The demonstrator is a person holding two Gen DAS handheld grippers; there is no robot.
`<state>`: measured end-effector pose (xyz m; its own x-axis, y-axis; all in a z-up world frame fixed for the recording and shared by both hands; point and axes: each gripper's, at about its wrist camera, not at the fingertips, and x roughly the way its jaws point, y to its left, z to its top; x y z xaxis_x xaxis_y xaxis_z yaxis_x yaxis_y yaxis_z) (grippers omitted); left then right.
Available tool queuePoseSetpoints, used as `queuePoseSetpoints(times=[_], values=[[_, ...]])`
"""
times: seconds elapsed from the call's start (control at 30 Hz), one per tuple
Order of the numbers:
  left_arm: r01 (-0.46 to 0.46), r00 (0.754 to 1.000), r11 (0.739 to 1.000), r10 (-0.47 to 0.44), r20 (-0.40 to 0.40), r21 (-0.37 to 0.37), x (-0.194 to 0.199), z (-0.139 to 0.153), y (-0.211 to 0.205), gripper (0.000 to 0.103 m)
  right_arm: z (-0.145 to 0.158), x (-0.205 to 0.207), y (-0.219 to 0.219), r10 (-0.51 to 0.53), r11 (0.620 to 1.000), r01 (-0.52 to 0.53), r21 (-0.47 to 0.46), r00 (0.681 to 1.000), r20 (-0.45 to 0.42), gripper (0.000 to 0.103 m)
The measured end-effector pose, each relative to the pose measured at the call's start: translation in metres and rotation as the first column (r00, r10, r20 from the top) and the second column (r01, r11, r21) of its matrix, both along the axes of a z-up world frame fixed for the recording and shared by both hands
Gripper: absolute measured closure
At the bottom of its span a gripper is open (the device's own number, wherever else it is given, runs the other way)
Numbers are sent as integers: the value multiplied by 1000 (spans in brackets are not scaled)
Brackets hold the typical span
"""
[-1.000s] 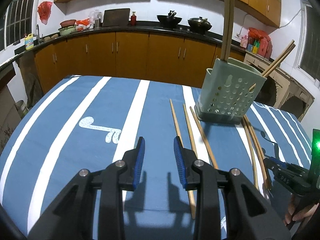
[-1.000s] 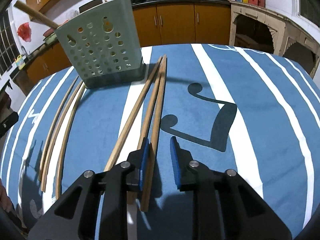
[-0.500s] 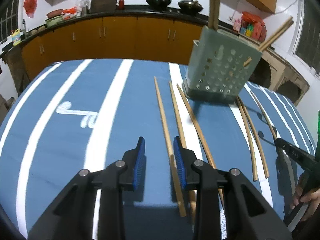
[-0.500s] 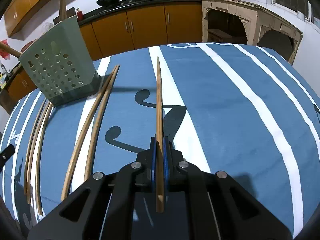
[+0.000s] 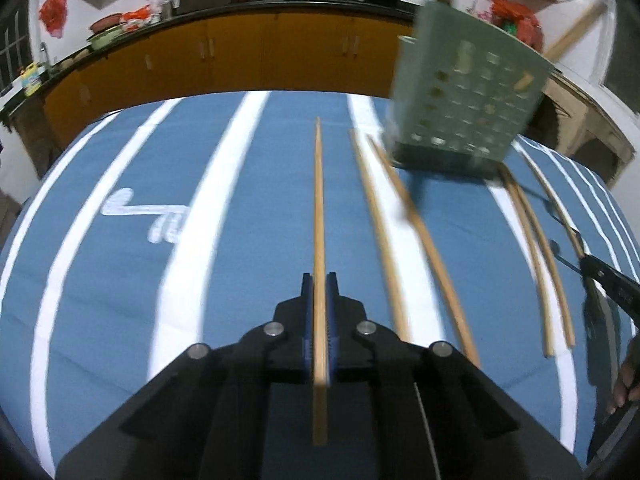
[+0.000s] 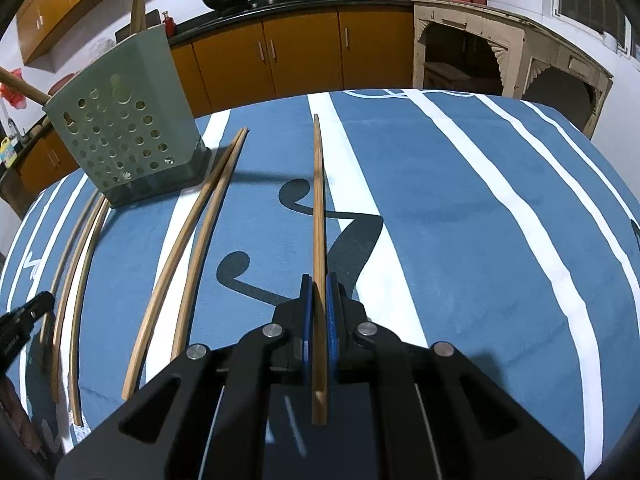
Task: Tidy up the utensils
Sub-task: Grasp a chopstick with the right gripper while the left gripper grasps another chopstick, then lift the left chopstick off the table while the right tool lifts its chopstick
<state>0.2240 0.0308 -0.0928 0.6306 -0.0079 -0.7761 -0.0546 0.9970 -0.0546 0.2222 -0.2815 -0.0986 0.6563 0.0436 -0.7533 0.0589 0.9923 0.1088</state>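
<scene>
My left gripper is shut on a long wooden chopstick that points forward over the blue striped tablecloth. My right gripper is shut on another wooden chopstick, held above the cloth. A green perforated utensil holder stands at the back right in the left wrist view, and at the left in the right wrist view, with chopsticks standing in it. Several loose chopsticks lie on the cloth beside it.
The table with the blue and white cloth ends at a rounded far edge. Orange kitchen cabinets and a counter with pans stand behind. The other gripper shows at the right edge of the left wrist view.
My left gripper has closed on a chopstick and lifted it; it was open before. My right gripper closed on its chopstick half a second ago and still holds it, slightly nearer the holder.
</scene>
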Motion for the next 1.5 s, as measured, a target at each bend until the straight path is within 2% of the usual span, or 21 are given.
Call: queuePoseSetpoints(times=[0.2,0.63,1.0,1.1,1.23,1.37,1.5], values=[[-25,1000,1000,26,-4,11,6,1,24,95,0,3,2,4,1000,-4,-26,1000,6,95],[-2,1000,1000,2,0,-5,1,0,24,90,-1,1,2,8,1000,-8,-16,1000,6,95],[11,1000,1000,-11,-2,-10,-16,1,23,91,-2,-17,2,12,1000,-12,-1,1000,5,95],[3,1000,1000,-3,-2,-14,-17,0,24,95,-2,-19,0,14,1000,-14,15,1000,6,95],[5,1000,1000,-5,-5,-9,-18,1,24,95,-1,-21,-2,16,1000,-16,25,1000,9,95],[8,1000,1000,-8,-20,-16,-20,3,26,96,5,-26,-5,14,999,-15,41,999,31,96],[8,1000,1000,-8,-1,-11,-26,11,29,96,16,-31,-11,10,999,-13,43,997,71,96]])
